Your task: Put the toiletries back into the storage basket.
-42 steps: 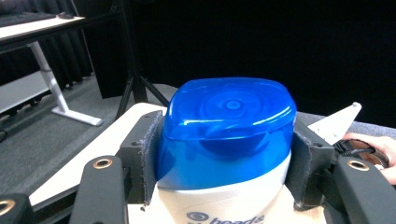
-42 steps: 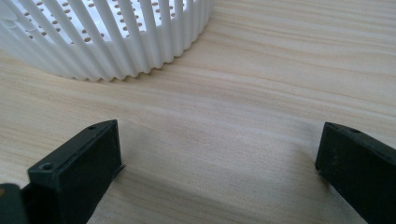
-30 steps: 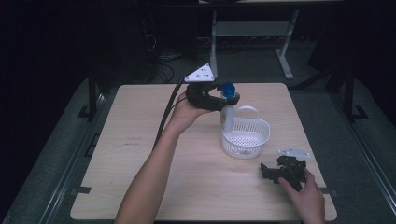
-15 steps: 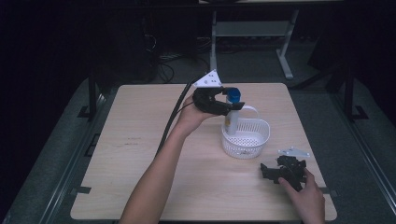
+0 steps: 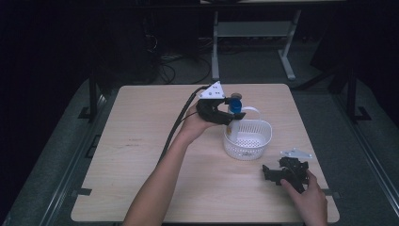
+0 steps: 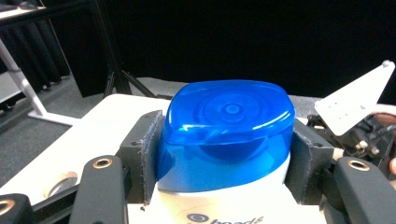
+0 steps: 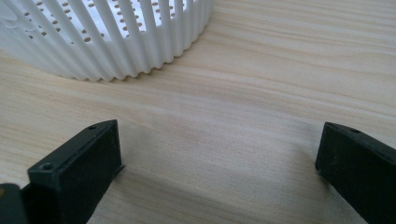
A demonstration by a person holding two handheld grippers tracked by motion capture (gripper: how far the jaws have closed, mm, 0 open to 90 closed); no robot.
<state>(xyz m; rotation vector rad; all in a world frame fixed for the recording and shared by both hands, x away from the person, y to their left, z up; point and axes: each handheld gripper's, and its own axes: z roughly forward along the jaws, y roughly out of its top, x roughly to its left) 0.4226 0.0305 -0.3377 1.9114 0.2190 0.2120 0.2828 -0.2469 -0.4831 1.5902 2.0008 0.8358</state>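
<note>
A white bottle with a blue cap sits clamped between the pads of the left hand-held gripper, jaws part-closed on it just below the cap. Under that gripper stands a white slotted basket, the bottle's lower end inside its rim. The grip is high on the bottle, so it could tip the light basket if it catches the wall. The right hand-held gripper rests on the wooden surface nearby, jaws wide apart, holding nothing.
</note>
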